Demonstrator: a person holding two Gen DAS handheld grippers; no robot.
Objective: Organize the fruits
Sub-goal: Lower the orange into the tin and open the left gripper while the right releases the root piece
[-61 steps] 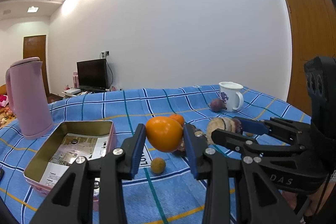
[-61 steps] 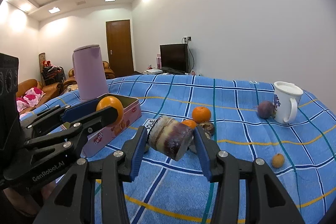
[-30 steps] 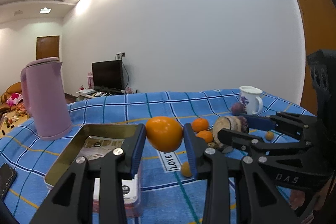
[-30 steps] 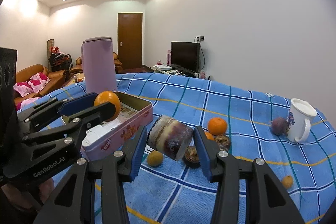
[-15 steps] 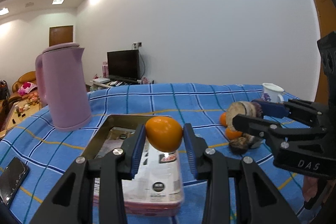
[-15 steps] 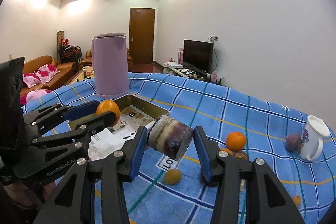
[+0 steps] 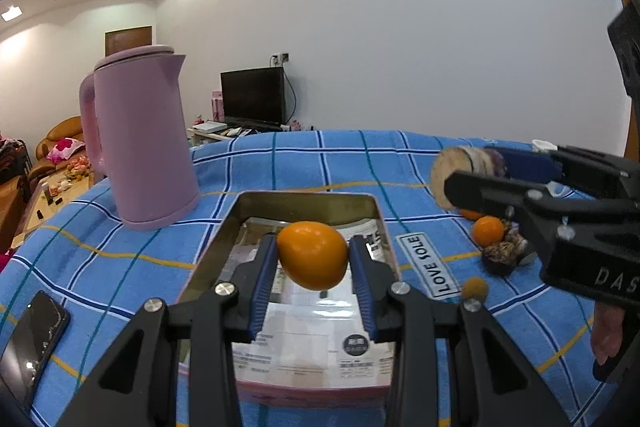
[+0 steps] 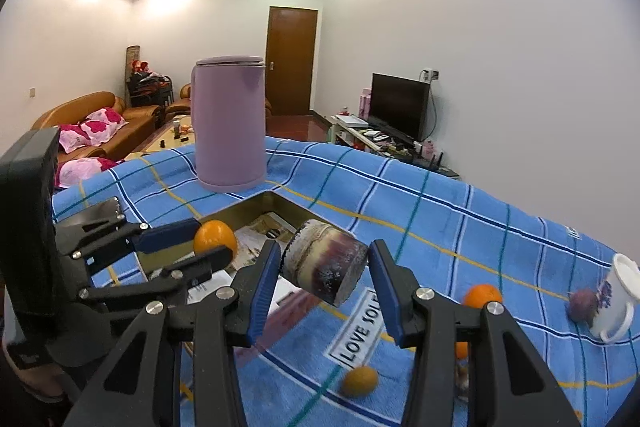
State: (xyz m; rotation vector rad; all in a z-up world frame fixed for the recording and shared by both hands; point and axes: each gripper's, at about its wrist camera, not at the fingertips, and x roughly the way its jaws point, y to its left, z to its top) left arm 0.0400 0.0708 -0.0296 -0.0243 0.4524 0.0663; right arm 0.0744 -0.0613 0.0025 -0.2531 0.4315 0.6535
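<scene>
My left gripper (image 7: 313, 247) is shut on an orange (image 7: 312, 259) and holds it above the open tin box (image 7: 304, 197), which is lined with printed paper. In the right wrist view that left gripper (image 8: 208, 241) shows at the left with the orange (image 8: 214, 238) over the tin (image 8: 282, 205). My right gripper (image 8: 325, 255) is shut on a short chunk of sugarcane (image 8: 324, 269), purple-skinned with a pale cut end, hanging over the tin's right edge. From the left wrist view the right gripper (image 7: 476, 171) and its sugarcane (image 7: 454, 169) sit to the right of the tin.
A tall pink kettle (image 7: 140, 143) stands behind the tin on the blue checked cloth (image 7: 320, 163). A phone (image 7: 28, 343) lies at the left. Loose fruit lies to the right: an orange (image 8: 482, 297), a small yellow fruit (image 8: 360, 381), and a purple fruit (image 8: 580, 305) beside a white mug (image 8: 616, 299).
Both grippers have swung left across the table with their loads. The orange now hangs over the tin's inside, and the sugarcane has come to the tin's edge.
</scene>
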